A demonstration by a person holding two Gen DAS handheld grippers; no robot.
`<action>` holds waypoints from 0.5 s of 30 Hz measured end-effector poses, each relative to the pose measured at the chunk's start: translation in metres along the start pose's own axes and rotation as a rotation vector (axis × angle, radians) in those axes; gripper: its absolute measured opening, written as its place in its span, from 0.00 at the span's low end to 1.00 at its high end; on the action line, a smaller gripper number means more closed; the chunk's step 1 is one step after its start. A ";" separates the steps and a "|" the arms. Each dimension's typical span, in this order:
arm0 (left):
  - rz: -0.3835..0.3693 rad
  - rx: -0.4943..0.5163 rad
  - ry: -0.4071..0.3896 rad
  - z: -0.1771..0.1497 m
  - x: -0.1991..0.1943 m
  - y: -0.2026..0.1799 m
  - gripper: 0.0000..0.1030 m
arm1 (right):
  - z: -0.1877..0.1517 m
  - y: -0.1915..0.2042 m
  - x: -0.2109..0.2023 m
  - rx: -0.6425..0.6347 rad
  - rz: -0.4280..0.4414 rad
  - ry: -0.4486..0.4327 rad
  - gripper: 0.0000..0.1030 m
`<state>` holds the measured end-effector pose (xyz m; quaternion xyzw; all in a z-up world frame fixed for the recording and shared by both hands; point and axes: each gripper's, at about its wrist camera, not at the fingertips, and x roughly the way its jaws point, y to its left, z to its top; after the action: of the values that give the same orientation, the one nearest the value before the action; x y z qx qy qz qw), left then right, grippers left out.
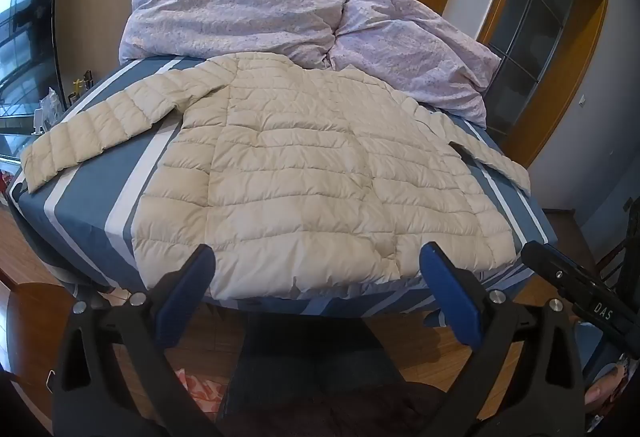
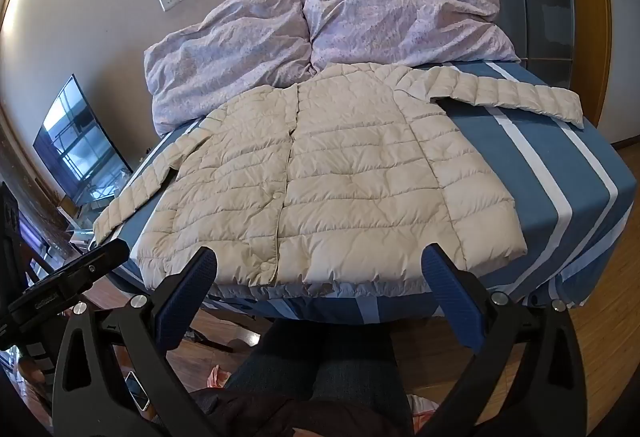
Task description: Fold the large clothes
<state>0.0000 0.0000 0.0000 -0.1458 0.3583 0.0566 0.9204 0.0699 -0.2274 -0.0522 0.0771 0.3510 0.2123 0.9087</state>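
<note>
On the striped bed [image 1: 92, 205], the cream quilted jacket [image 1: 312, 173] lies flat, sleeves spread.

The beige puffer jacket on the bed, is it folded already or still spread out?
Spread out. The puffer jacket lies flat on the striped bedsheet, front closed, both sleeves stretched sideways.

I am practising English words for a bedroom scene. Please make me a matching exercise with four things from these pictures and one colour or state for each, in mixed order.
Things:
1. puffer jacket
2. bed sheet
3. duvet
4. left gripper

Descriptions:
A. pale purple, crumpled at the head of the bed
B. open, holding nothing
C. cream, spread flat with sleeves out
D. blue with white stripes

Pairs: 1-C, 2-D, 3-A, 4-B
</note>
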 end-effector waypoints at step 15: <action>-0.002 -0.002 -0.002 0.000 0.000 0.000 0.98 | 0.000 0.000 0.001 -0.001 -0.002 0.000 0.99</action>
<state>-0.0001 0.0001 0.0001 -0.1470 0.3571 0.0560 0.9207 0.0704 -0.2270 -0.0529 0.0761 0.3510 0.2116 0.9090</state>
